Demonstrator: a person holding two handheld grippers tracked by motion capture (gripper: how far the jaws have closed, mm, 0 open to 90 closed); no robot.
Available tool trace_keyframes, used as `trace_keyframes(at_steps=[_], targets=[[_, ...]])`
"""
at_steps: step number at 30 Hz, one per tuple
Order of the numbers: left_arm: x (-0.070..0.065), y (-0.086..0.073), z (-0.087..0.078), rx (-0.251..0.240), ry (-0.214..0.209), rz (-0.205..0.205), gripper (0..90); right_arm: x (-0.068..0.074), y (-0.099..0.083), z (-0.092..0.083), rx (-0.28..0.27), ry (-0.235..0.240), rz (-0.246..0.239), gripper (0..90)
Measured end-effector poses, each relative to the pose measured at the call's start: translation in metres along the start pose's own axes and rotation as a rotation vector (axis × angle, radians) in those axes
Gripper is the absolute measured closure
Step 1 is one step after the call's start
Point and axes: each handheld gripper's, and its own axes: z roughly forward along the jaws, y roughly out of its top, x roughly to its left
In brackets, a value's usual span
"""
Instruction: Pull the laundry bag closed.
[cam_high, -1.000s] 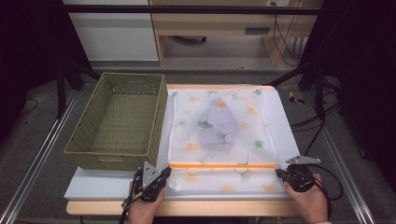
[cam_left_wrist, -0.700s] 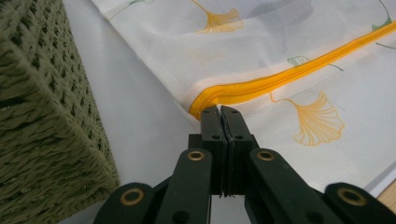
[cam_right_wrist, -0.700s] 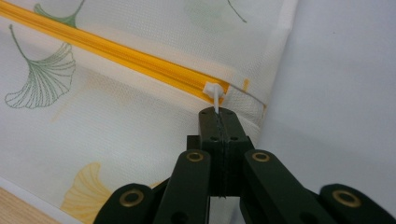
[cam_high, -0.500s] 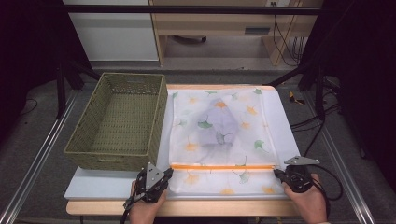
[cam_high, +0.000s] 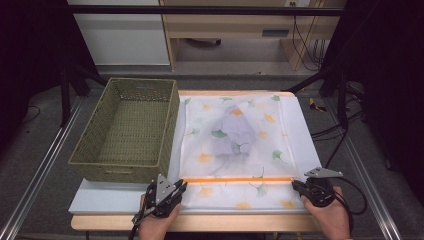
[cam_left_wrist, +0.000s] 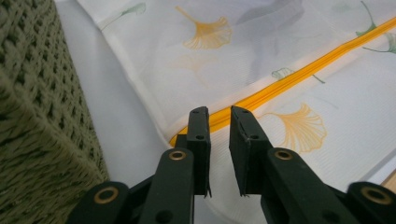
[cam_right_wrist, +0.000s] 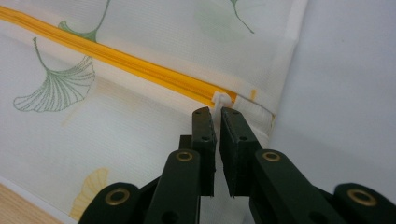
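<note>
White mesh laundry bag w/ ginkgo-leaf print (cam_high: 235, 145) is lying flat on the tabletop, just right of the green woven basket (cam_high: 125, 130). Left gripper (cam_high: 176, 189) & right gripper (cam_high: 296, 184), at its orange zipper (cam_high: 237, 179) ends, have just been opening, jaws slightly apart, gripping nothing. Advice: lift both straight off, no snagging the mesh.

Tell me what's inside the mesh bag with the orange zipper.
Through the mesh bag, a greyish-purple bundle shows, probably folded clothing. The printed mesh blurs it, so what it is cannot be told.
</note>
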Motion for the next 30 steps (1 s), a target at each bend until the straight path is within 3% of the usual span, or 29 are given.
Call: trace_keyframes(at_steps=[11, 15, 16, 18, 20, 27, 30], targets=[[-0.016, 0.015, -0.004, -0.070, -0.019, 0.075, 57.3, 0.008, 0.006, -0.005, -0.072, 0.005, -0.011, 58.8], [-0.019, 0.019, -0.003, -0.081, -0.035, 0.071, 48.2, 0.011, 0.010, -0.007, -0.099, -0.014, -0.025, 43.5], [-0.020, 0.020, -0.003, -0.085, -0.039, 0.066, 44.8, 0.012, 0.012, -0.008, -0.124, -0.021, -0.032, 35.8], [-0.020, 0.022, -0.002, -0.094, -0.055, 0.047, 43.0, 0.013, 0.013, -0.009, -0.135, -0.023, -0.032, 33.1], [-0.022, 0.026, -0.001, -0.093, -0.065, 0.052, 36.5, 0.017, 0.018, -0.013, -0.184, -0.037, -0.055, 24.3], [-0.030, 0.041, 0.000, -0.105, -0.094, 0.062, 19.2, 0.023, 0.032, -0.023, -0.278, -0.056, -0.071, 10.4], [-0.031, 0.050, -0.002, -0.117, -0.103, 0.065, 13.6, 0.027, 0.039, -0.030, -0.322, -0.052, -0.081, 8.6]])
